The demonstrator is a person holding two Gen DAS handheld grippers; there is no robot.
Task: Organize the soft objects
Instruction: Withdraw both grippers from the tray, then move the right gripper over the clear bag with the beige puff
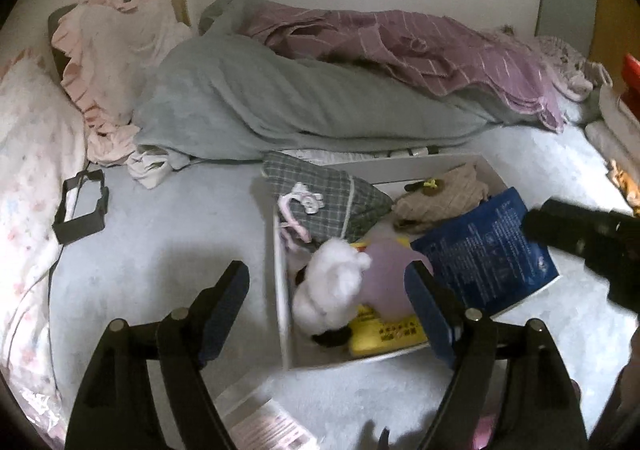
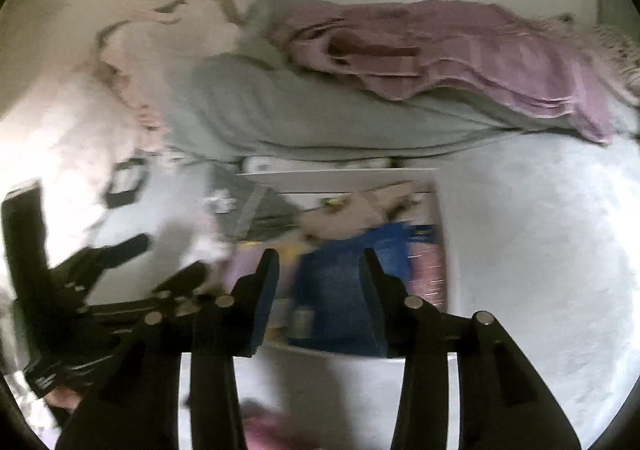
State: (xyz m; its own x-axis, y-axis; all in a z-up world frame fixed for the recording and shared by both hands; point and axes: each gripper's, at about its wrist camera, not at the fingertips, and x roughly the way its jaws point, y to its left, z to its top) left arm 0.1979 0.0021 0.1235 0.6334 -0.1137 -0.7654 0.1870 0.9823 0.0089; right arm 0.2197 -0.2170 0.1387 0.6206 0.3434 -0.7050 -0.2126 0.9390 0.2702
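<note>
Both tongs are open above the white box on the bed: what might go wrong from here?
1. The checked grey pouch hangs over the white box's far left corner, so it may slip out.
2. The white plush toy sits high against the left wall and could tumble over it.
3. The left tongs and right tongs hover close together over the box, so they may collide.

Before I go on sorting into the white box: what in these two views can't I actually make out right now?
- Right wrist view: motion blur smears the white box; the blue packet shows only as a colour patch.
- Left wrist view: print on the blue packet and yellow item too small to read.
- Left wrist view: white plush covers the box's near-left contents.
- Left wrist view: right gripper cut off by the right edge.
</note>
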